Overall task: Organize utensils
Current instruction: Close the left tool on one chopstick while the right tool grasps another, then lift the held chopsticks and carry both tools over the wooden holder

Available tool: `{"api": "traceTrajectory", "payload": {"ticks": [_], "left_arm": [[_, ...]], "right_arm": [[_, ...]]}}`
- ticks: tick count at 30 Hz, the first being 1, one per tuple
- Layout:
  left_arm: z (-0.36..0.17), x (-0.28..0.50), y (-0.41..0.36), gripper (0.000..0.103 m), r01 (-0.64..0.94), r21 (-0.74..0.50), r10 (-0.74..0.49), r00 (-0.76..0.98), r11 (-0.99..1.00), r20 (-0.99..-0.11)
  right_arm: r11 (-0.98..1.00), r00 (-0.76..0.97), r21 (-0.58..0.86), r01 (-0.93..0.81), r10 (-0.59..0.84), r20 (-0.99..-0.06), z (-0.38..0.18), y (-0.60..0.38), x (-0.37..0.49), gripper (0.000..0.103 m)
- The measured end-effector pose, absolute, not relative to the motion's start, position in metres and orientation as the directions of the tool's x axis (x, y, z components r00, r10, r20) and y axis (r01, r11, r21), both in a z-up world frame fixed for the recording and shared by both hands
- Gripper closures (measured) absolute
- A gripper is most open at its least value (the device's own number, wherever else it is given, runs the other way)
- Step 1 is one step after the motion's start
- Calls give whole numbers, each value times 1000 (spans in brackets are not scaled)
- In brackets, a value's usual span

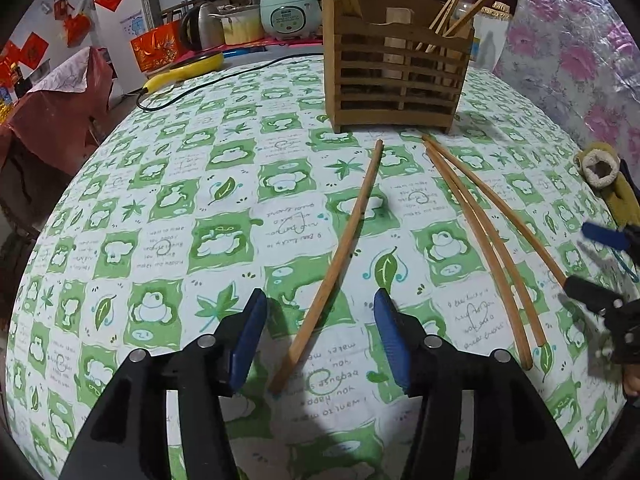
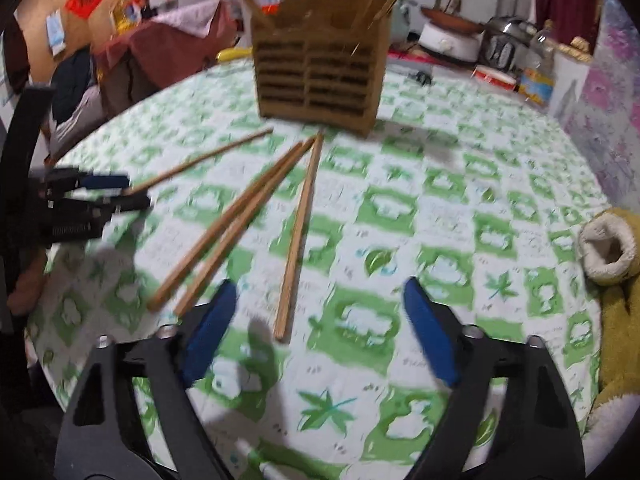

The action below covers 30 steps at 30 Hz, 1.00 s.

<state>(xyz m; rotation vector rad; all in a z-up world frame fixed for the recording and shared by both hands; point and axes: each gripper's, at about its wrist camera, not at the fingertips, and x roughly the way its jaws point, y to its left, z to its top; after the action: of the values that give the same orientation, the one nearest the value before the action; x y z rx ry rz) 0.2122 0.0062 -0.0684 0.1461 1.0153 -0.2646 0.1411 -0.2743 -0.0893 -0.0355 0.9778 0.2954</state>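
Left gripper (image 1: 320, 336): fingers spread wide, holding nothing. It hovers low over the table (image 1: 168, 208), with the near end of the single chopstick (image 1: 340, 256) lying between its blue pads (image 1: 250, 340), no contact visible.

Right gripper (image 2: 316, 328): fingers spread wide, holding nothing. In the right wrist view the near end of one chopstick (image 2: 298, 236) lies between the pads, closer to the left pad (image 2: 208, 332). That view is blurred.

Chopsticks: four lie loose on the green-and-white cloth, all fanning out from in front of the holder (image 1: 398, 60). In the left wrist view, one lies alone at centre, a pair (image 1: 480, 248) lies close together to its right, and a fourth (image 1: 508, 216) runs off towards the right gripper (image 1: 600, 264) at the frame edge; whether that gripper touches it cannot be told.

Holder: a slatted wooden box, upright near the far side of the table, with several chopsticks (image 1: 456, 4) standing tilted in its right compartment.

Other items: a yellow glove (image 2: 612, 256) lies at the right edge of the table; a rice cooker (image 1: 290, 10) and a kettle (image 1: 202, 24) stand beyond the table
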Motion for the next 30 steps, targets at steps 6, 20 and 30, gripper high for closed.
{"api": "traceTrajectory", "payload": {"ticks": [6, 20, 30], "left_arm": [[-68, 210, 6, 48, 294, 8, -146, 500, 956, -853], [-66, 192, 5, 89, 389, -21, -225, 486, 921, -844], [-22, 186, 6, 97, 379, -66, -289, 569, 923, -770]], "right_arm": [[952, 504, 98, -288, 238, -830, -94, -277, 131, 78], [965, 500, 198, -169, 257, -827, -99, -308, 139, 91], [961, 607, 239, -137, 272, -747, -71, -322, 133, 97]]}}
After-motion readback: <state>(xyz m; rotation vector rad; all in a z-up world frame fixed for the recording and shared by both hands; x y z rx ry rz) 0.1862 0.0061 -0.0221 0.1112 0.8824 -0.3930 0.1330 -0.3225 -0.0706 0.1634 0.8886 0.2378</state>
